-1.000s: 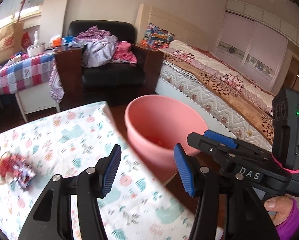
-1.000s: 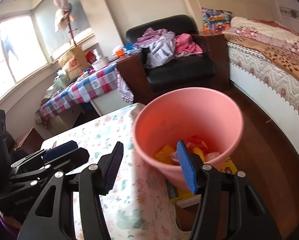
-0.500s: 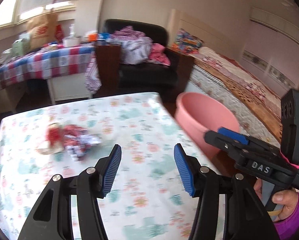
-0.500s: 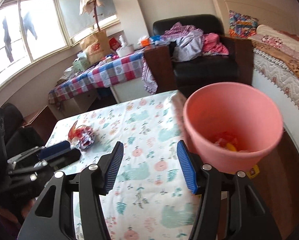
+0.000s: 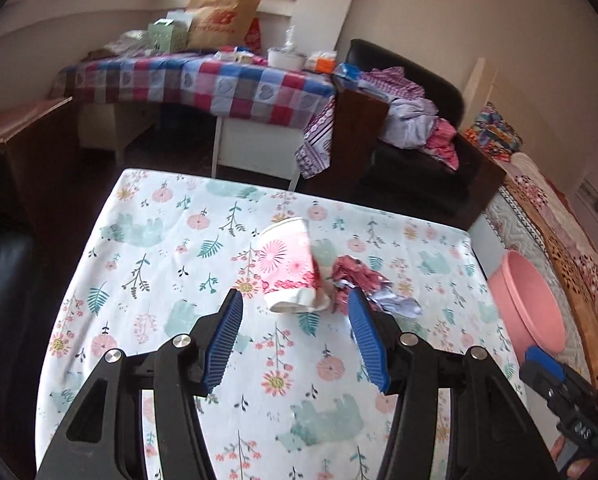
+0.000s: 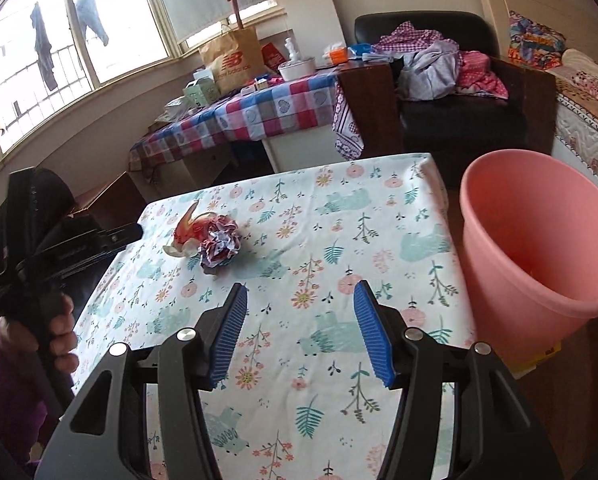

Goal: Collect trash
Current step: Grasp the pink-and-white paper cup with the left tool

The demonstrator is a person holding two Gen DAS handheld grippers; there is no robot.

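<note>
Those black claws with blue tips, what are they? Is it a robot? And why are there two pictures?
No robot here. A person holds a pinching tool in each hand, and each tool has a camera looking out along its two fingers, so you get two pictures. One shows the left gripper, the other the right gripper. Both are open and hold nothing. On the flowery tablecloth lie a squashed paper cup and a crumpled wrapper touching it. The left gripper points at the cup, close to it. The pink bucket beside the table is for trash. At the edge of the right picture you can see the person's hand.
</note>
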